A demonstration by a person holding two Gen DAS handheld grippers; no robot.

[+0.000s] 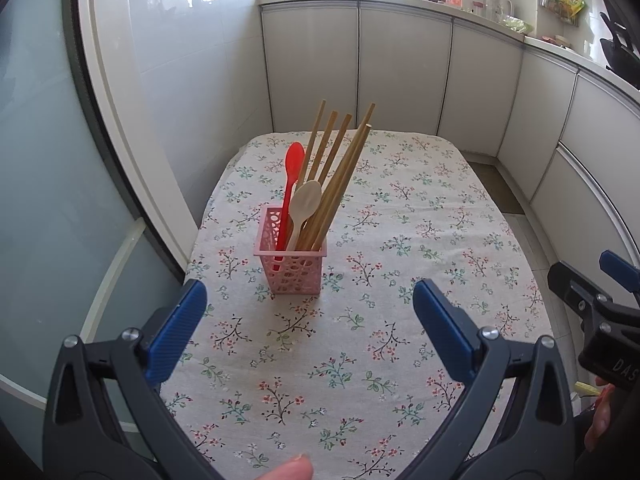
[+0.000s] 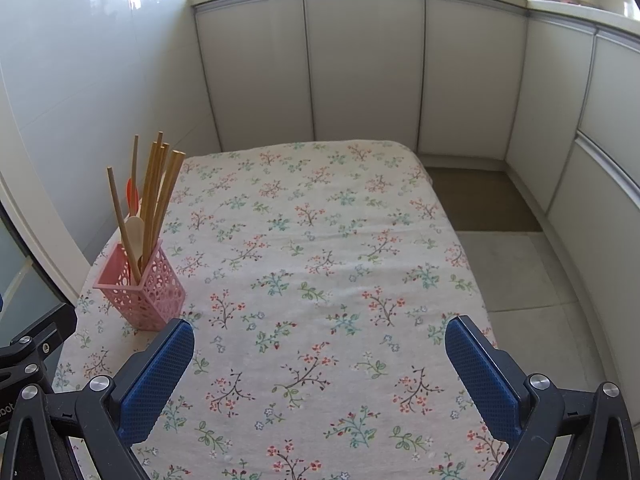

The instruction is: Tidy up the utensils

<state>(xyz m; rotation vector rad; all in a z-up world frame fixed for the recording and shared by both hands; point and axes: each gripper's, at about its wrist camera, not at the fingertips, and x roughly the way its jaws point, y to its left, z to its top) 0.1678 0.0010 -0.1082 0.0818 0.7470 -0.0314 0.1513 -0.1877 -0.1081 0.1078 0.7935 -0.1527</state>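
A pink perforated basket [image 1: 291, 264] stands upright on the surface [image 1: 400, 240], which is draped in a flowered cloth [image 2: 320, 240]; it sits toward the left side of the cloth, just ahead of the left gripper [image 1: 310, 320] and well to the left of the right gripper [image 2: 320, 364]. All the utensils stand in this one container with their long axes roughly vertical, handles down and working ends up. The wooden chopsticks [image 1: 336, 176] form a loose bundle that leans up and to the right in the left wrist view, their tops fanning apart above the rim. In the right wrist view one chopstick [image 2: 122, 220] tilts the other way, up and to the left, away from the rest of the bundle. A red spoon [image 1: 289, 196] stands at the left of the basket, its bowl uppermost and its handle running down to the basket floor, where it shows through the holes. A cream spoon [image 1: 303, 204] stands just beside it, bowl up and lower than the red one, in front of the chopsticks. The left gripper has its blue pads [image 1: 176, 332] spread wide apart and holds nothing, hovering over the cloth on the near side of the basket. The right gripper likewise has its pads [image 2: 158, 380] far apart with nothing between them, above the bare middle of the cloth. White cabinet doors [image 2: 360, 64] close off the far side.
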